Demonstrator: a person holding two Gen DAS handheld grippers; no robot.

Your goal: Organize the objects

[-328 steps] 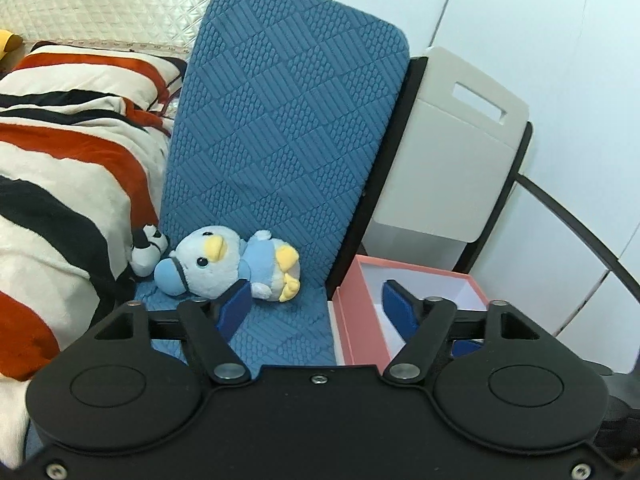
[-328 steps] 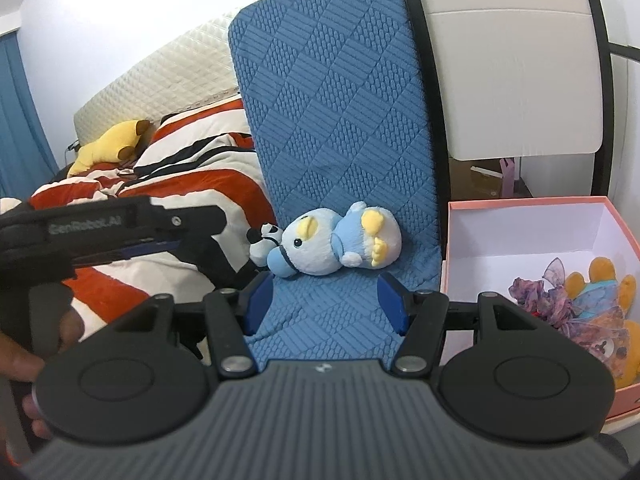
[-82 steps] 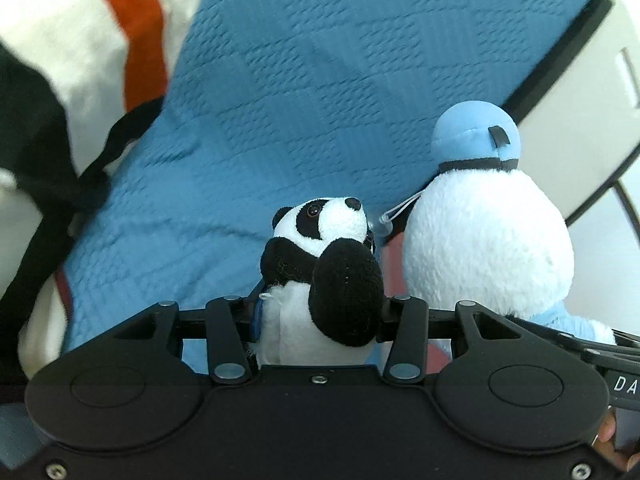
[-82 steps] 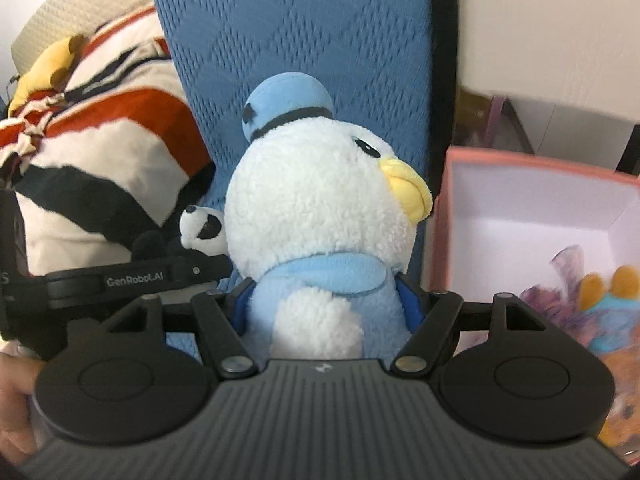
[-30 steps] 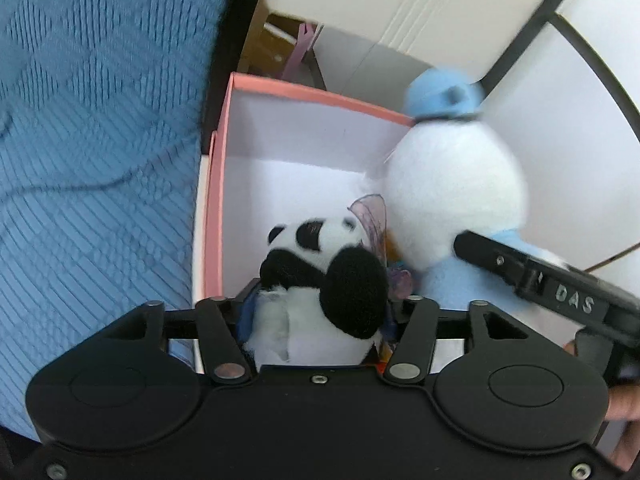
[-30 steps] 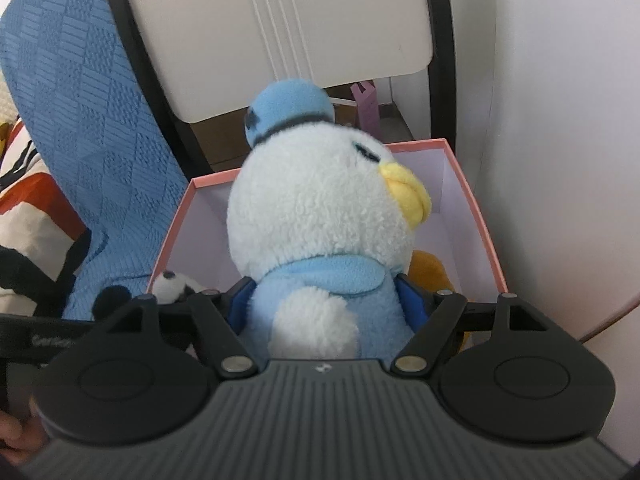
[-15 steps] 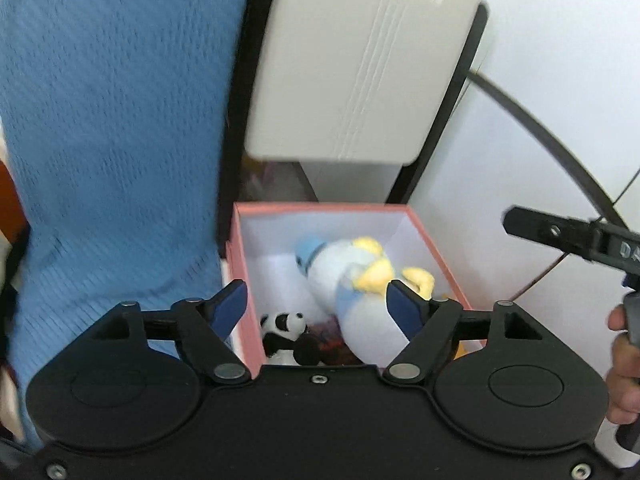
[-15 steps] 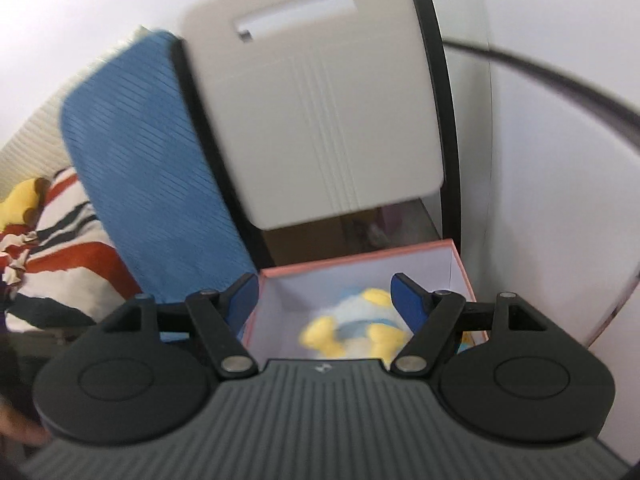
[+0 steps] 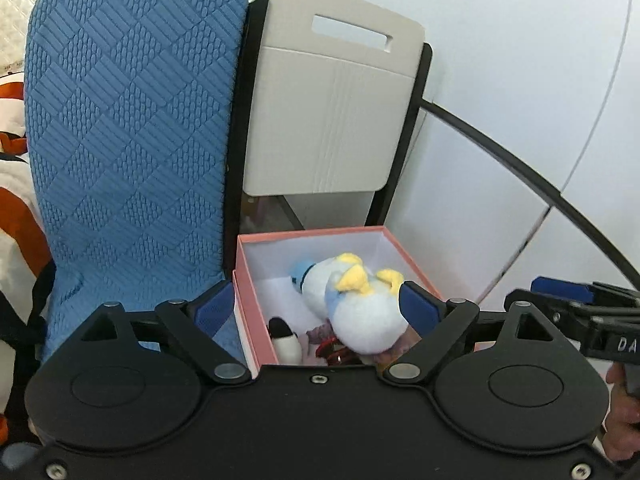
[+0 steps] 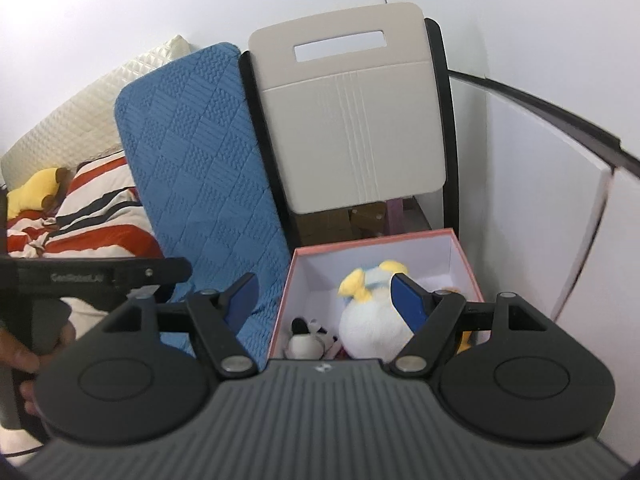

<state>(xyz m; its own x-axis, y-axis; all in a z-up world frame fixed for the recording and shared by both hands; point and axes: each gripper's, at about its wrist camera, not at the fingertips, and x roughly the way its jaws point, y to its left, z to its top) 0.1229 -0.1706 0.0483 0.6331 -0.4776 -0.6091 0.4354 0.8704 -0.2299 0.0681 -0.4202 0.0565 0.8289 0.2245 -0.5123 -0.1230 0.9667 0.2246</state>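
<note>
Here, two grippers hang above one pink box, both empty. The left gripper (image 9: 316,308), nearest the lens in its own view, has its jaws opening with nothing pressed between the blue pads; the right gripper (image 10: 324,296) stands wide apart and grips nothing either. Each also shows in the other's view: the right at the right edge of the left view, with a hand (image 9: 624,412) on its handle, the left at the left edge of the right view, likewise held by a hand (image 10: 24,352).

Just past the fingertips sits the box (image 9: 248,312), open-topped, white inside. In it lie two plush toys that can be told apart: one duck (image 9: 356,312), white and pale blue with yellow bill and feet, on its side, and one panda (image 9: 286,340), black and white, low in the near left corner, just beside the duck. Under them are scraps of purple and red from other toys; how many cannot be told.

Left of the box, touching or nearly touching its wall, stands one blue cushion (image 9: 132,140), quilted, leaning upright. Directly behind the box is one chair (image 9: 332,120), beige back with a slot handle, black frame. Farther left lies one striped blanket (image 10: 92,216) in red, white and black, with one yellow plush (image 10: 34,190) on it and one cream pillow (image 10: 80,120) behind. A white wall (image 10: 160,0) closes the scene.
</note>
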